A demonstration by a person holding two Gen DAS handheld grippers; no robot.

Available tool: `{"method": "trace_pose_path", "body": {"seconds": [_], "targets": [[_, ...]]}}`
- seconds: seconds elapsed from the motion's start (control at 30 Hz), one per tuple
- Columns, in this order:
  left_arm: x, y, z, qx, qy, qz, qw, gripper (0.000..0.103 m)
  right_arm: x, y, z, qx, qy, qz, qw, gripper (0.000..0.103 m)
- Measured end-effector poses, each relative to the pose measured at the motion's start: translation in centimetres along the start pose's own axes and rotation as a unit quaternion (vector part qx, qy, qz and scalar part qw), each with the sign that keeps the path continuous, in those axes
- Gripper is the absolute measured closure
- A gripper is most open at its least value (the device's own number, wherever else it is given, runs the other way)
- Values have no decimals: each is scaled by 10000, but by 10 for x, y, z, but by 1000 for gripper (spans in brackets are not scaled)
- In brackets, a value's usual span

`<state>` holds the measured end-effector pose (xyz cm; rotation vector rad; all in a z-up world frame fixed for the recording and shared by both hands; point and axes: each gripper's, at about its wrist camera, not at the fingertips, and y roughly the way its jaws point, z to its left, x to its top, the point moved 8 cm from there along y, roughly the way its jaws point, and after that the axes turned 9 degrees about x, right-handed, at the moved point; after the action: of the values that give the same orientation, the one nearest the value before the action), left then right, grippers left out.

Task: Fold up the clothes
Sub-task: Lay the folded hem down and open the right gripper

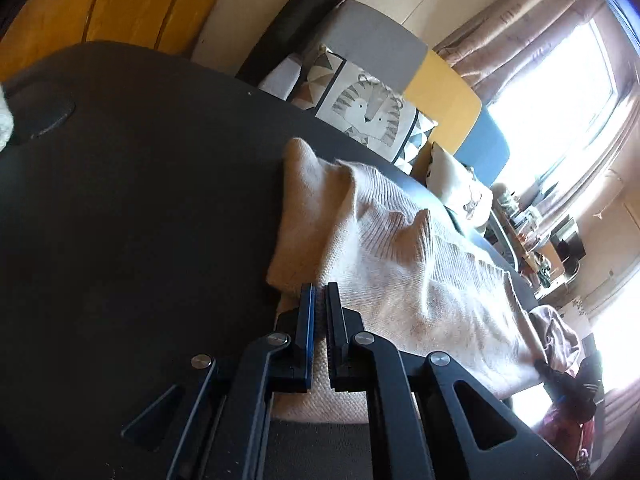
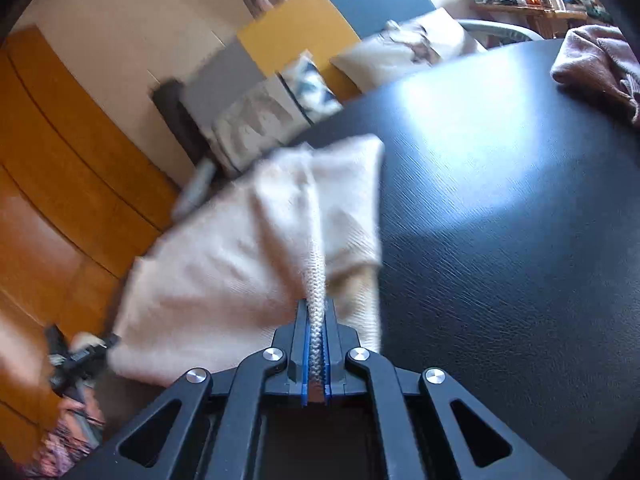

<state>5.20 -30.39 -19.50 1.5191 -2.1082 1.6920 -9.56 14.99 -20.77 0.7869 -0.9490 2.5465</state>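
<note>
A cream knit sweater (image 1: 384,248) lies rumpled across the black table (image 1: 120,200). In the left wrist view my left gripper (image 1: 320,291) is shut on the sweater's near edge, and cream fabric shows between its pads. My right gripper (image 2: 316,305) is shut on a ribbed edge of the same sweater (image 2: 224,264), which rises in a bunched fold ahead of the fingers and is blurred. A dark shape at the sweater's far left corner (image 2: 86,350) looks like the other gripper, but it is too blurred to be sure.
A pink garment (image 2: 596,64) sits crumpled at the table's far right, and also shows as a pink garment (image 1: 556,332) past the sweater. Patterned cushions (image 1: 368,108) on a sofa lie beyond the table edge (image 2: 440,68). A wooden cabinet (image 2: 60,160) stands at the left.
</note>
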Motion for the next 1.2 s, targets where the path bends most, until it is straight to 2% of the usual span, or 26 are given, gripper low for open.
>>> {"method": "trace_pose_path", "body": {"seconds": [0.07,0.13,0.2,0.23,0.3,0.37,0.5,0.53,0.6,0.67,0.77,0.83,0.9,0.97,1.03,1.07,1.2], "targets": [[-9,10,7,90,48,296,9995,98,1,1,2,-74,-114,89,9999,100],[-20,17,10,-111,-53,633,9979,98,-6,10,-3,-62,-70,329,9994,97],[-25,10,12,-437,-261,589,9970,94,-13,15,-10,40,183,472,9987,86],[-26,6,13,-554,-333,569,9963,87,-15,14,-10,224,329,404,9984,84],[-30,4,15,-754,-430,639,9942,80,-14,10,-10,463,549,248,9971,78],[-33,0,16,-798,-417,638,9939,80,-15,9,-12,536,590,287,9964,77],[-31,2,9,-413,54,592,9974,80,-16,9,-8,530,410,326,9972,77],[-30,3,6,-266,235,579,9977,87,-16,10,-7,449,273,335,9981,78],[-28,0,0,-104,506,538,9972,98,-18,12,-3,255,11,452,9987,96],[-25,-10,0,-91,580,401,9975,98,-16,8,1,163,-80,462,9988,100],[-21,-26,11,-131,488,228,9985,99,-10,-8,4,171,-42,303,9994,100],[-30,-21,20,121,658,353,9971,99,-8,-18,5,174,0,211,9996,100],[-39,-13,26,322,785,468,9953,97,-16,-17,0,4,-59,385,9992,100],[-39,-17,27,266,771,399,9959,94,-25,-13,-11,-246,-76,578,9980,99],[-33,-21,29,257,696,422,9963,92,-27,-13,-16,-95,155,509,9985,95],[-29,-25,31,265,641,384,9969,92,-24,-15,-17,-24,338,461,9984,89],[0,-51,48,676,264,-407,9965,92,0,-29,-14,-119,369,-36,9992,85]]}}
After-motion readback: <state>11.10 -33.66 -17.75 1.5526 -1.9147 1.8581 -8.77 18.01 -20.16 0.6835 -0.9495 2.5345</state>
